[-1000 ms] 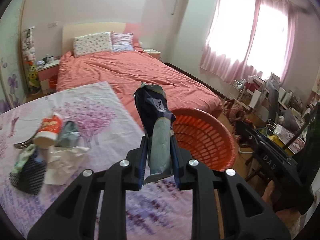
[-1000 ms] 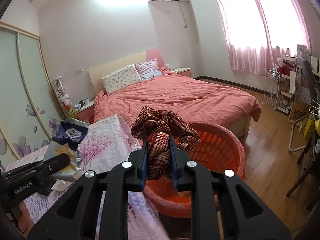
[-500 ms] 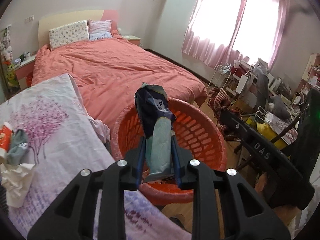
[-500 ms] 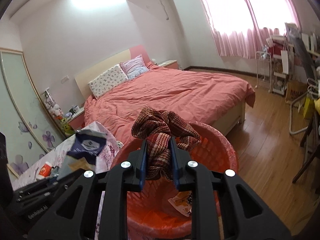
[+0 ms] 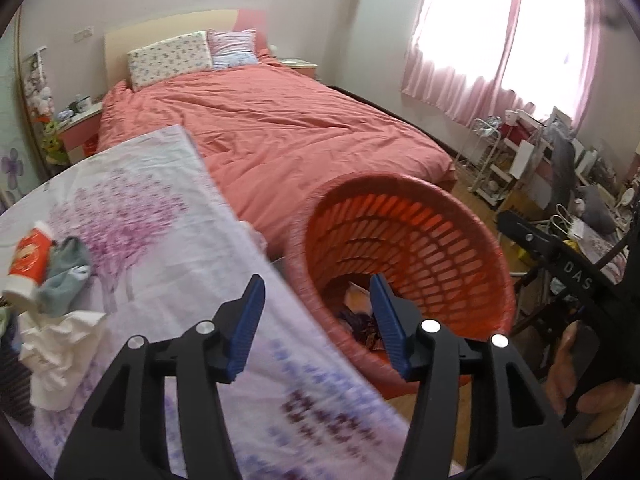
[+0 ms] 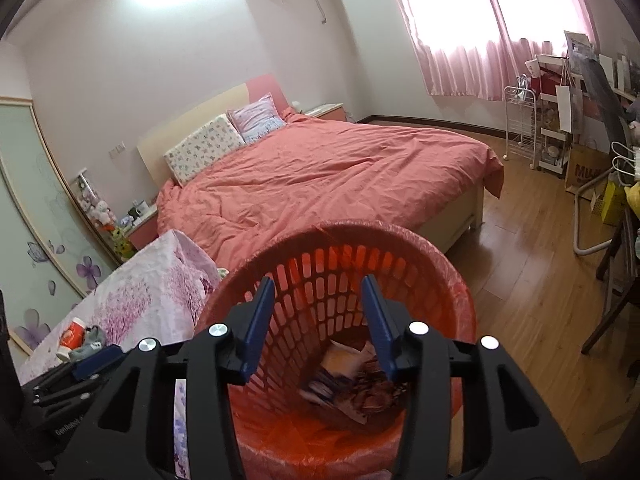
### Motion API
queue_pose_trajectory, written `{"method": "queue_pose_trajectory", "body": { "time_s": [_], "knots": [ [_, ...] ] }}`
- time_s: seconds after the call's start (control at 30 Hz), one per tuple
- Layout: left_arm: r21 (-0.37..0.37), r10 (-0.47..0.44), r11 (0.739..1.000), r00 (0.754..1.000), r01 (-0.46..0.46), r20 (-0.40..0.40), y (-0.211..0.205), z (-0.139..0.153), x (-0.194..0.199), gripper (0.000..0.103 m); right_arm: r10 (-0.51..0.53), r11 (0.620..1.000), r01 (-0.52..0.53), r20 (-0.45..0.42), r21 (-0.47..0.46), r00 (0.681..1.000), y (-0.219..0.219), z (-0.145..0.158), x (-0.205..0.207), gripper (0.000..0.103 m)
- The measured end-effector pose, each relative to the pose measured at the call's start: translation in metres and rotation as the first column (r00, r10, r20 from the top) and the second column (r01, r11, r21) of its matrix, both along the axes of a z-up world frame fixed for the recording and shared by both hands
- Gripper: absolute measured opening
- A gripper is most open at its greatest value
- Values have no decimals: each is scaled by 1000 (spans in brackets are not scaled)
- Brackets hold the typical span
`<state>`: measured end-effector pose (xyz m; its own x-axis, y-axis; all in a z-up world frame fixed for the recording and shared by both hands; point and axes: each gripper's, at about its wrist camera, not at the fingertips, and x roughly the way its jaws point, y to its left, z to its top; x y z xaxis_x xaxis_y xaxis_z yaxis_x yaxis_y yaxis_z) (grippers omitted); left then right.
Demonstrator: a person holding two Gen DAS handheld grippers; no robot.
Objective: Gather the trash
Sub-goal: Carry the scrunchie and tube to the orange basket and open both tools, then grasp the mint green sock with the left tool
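Observation:
An orange slatted basket [image 5: 440, 264] [image 6: 360, 227] stands on the floor beside the floral-cloth table [image 5: 152, 216]. My left gripper [image 5: 316, 308] hangs over the table edge and the basket rim. Its jaws are opening with nothing between them. Above the basket mouth my right gripper [image 6: 318, 304] has jaws that are opening and empty too. At the basket's bottom lie a dark blue wrapper [image 6: 324, 390], a plaid cloth [image 6: 374, 394] and pale paper [image 6: 344, 360]. A red cup [image 5: 30, 256], a grey sock [image 5: 66, 272] and white tissue [image 5: 60, 340] remain on the table.
A bed with a pink cover [image 6: 320, 184] lies behind the basket. A white wire rack [image 6: 520, 124], cluttered shelves and chair legs [image 6: 612, 304] line the right side on the wood floor. A hand [image 5: 572, 364] holds the right gripper's handle.
Both grippers have opened. The blue wrapper left my left jaws and the plaid cloth left my right jaws; both now lie in the basket. My left gripper swung from the table to the basket.

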<state>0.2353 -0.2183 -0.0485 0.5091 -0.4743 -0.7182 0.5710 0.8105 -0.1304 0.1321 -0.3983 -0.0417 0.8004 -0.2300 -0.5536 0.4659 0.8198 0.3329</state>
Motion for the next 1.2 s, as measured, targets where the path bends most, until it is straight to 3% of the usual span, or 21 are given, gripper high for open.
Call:
{"method": "queue_pose_trajectory", "body": {
  "time_s": [0.47,0.63,0.87,0.93,1.03,1.2],
  "knots": [
    [37,190,981,981,-192,47,121,17,-10,61,108,992,-111,-43,-62,993,57,17,5,46],
    [57,313,947,947,-317,69,188,18,-2,64,189,979,-194,-72,-67,979,93,14,13,46],
    [80,499,861,864,-503,64,282,9,21,67,292,952,-299,-110,-60,950,145,5,28,46],
    [70,519,851,853,-521,44,299,6,25,67,318,944,-326,-120,-58,941,159,2,33,46],
    [70,517,853,855,-518,30,305,2,33,67,354,930,-364,-137,-54,925,176,-2,40,46],
    [91,466,880,884,-467,36,290,-6,45,67,389,914,-402,-159,-58,908,197,-7,46,46]
  ]
}}
